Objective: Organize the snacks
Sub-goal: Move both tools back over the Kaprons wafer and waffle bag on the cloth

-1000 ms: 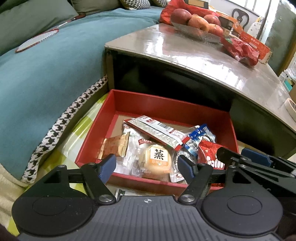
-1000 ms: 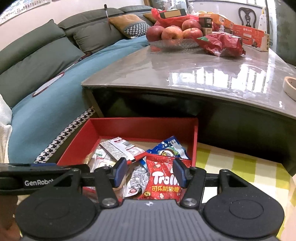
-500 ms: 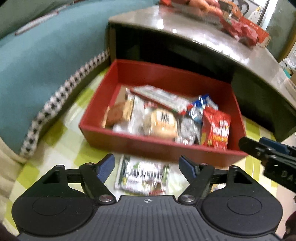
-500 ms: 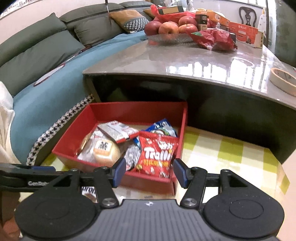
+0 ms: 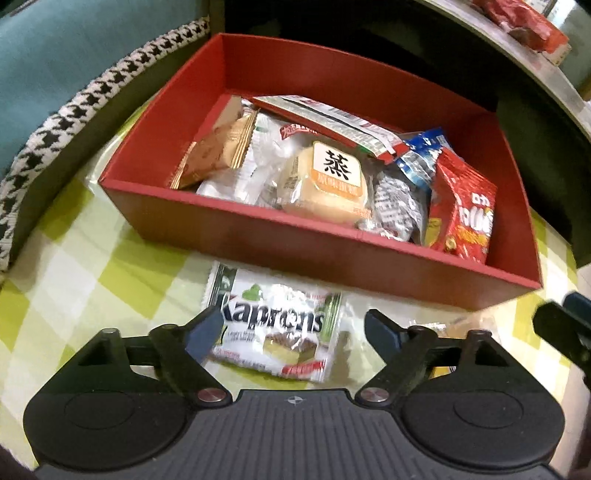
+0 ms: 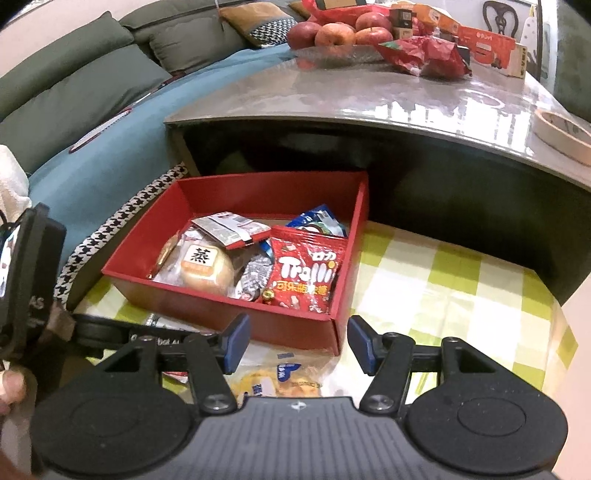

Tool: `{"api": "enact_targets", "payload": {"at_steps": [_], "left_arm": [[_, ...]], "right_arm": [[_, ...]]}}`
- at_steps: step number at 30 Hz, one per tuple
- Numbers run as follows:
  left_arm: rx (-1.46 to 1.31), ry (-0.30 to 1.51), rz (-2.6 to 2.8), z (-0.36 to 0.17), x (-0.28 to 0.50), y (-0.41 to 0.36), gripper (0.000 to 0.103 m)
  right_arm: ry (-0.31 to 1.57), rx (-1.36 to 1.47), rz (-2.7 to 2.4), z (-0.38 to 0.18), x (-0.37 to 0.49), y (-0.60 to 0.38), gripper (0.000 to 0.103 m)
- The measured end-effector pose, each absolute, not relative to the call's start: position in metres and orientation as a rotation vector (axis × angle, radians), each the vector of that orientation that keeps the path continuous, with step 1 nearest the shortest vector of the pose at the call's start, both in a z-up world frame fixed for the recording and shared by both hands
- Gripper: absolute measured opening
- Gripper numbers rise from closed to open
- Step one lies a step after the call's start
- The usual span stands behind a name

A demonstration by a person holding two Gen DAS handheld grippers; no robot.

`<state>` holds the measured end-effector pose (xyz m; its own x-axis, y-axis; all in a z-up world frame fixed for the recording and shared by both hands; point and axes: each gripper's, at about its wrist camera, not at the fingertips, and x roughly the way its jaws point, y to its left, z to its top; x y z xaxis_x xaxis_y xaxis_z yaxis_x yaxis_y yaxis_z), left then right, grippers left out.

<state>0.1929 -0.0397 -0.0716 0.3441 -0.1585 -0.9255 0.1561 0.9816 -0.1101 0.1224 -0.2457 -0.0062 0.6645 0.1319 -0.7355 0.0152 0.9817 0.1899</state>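
Observation:
A red box (image 5: 295, 240) holds several snack packs, among them a wrapped bun (image 5: 325, 184) and a red Trolli bag (image 5: 461, 218); it also shows in the right wrist view (image 6: 207, 295). A silver Kaprons snack pack (image 5: 277, 328) lies on the checked cloth in front of the box. My left gripper (image 5: 293, 328) is open, its jaws on either side of that pack, just above it. My right gripper (image 6: 297, 343) is open and empty above a yellow bread pack (image 6: 280, 380) on the cloth by the box's near corner.
A grey-topped low table (image 6: 369, 107) stands behind the box, with apples (image 6: 340, 31), red bags and a tape roll (image 6: 561, 129) on it. A teal sofa cushion (image 6: 92, 147) with houndstooth trim is at the left. The green checked cloth (image 6: 443, 288) stretches to the right.
Both grippers drew back and tilted down from the box. The Kaprons pack came into view between my left jaws, and the yellow bread pack appeared under my right gripper.

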Motion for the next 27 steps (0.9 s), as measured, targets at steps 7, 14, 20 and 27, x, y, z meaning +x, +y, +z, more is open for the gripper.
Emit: {"api": "enact_targets", "payload": {"at_steps": [7,14,20,27], "left_arm": [[0.061,1.201,-0.173,-0.079,0.196,-0.052,0.094],[0.121,1.230,-0.228,-0.077,0.168,-0.039,0.082],[0.077,1.299,-0.347,-0.069,0.120,-0.020,0.083],[0.193,1.180,-0.448,-0.045,0.117,-0.022,0.090]], "right_arm": [[0.867,0.197,0.068,-0.012,0.123,-0.252,0.064],[0.865,0.211,0.093,-0.006,0.120,-0.249,0.064],[0.855,0.205,0.119,0.001,0.113,-0.242,0.069],[0.859,0.199,0.139,0.003,0.108,-0.239,0.069]]}}
